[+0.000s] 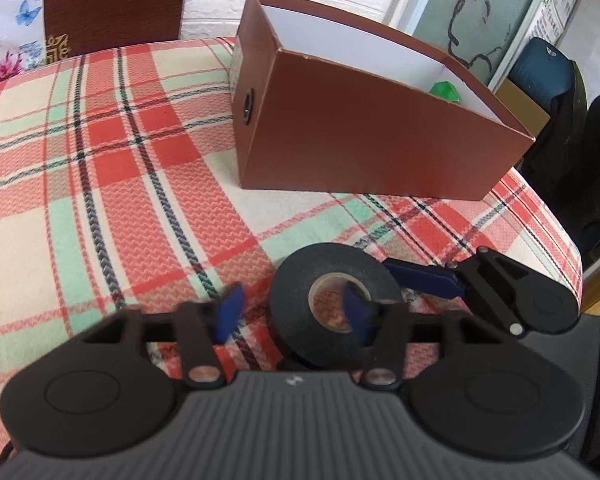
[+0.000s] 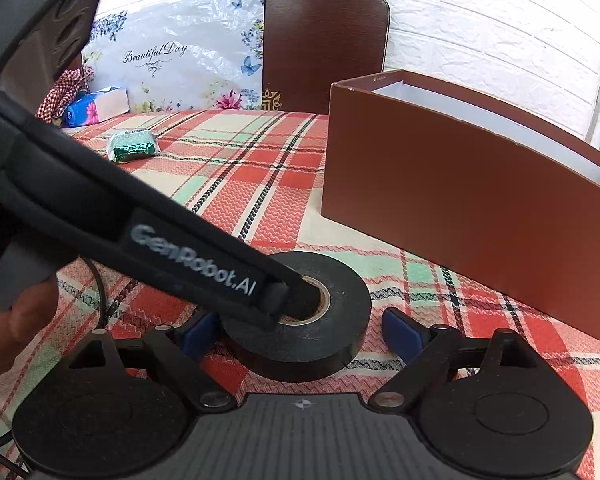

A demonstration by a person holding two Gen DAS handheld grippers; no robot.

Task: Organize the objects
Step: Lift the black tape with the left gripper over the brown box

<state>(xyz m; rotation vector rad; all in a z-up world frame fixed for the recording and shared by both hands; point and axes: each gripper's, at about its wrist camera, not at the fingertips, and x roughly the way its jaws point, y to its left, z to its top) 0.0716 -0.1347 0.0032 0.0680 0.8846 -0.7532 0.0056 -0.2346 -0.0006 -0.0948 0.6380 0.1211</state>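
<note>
Tablecloth [image 1: 100, 168] first — red, green and cream plaid, covering the whole surface. On it stands the brown box [image 1: 364, 136], open at the top, white inside, something green [image 1: 444, 90] just showing over its far wall. Behind the table a dark board [image 2: 324, 44] leans at the white brick wall, a flowered bag [image 2: 172, 56] beside it, a tissue pack [image 2: 96, 106] and a small green packet [image 2: 132, 146] well off to the far left in the right wrist view.

Now the tape [image 1: 336, 312] — a black roll, lying flat on the cloth, in front of the box and apart from it. Both grippers are on it at once. The left gripper [image 1: 296, 314] is spread wide: one blue pad sits down inside the roll's core, the other hangs outside the roll's left edge, so the near wall of the roll lies between them, not pinched. The right gripper [image 2: 304, 336] is spread too, straddling the whole roll, a blue pad on either side of it and daylight at the right-hand one. Seen from the left wrist, a right pad [image 1: 420, 280] lies just beside the roll's rim.
</note>
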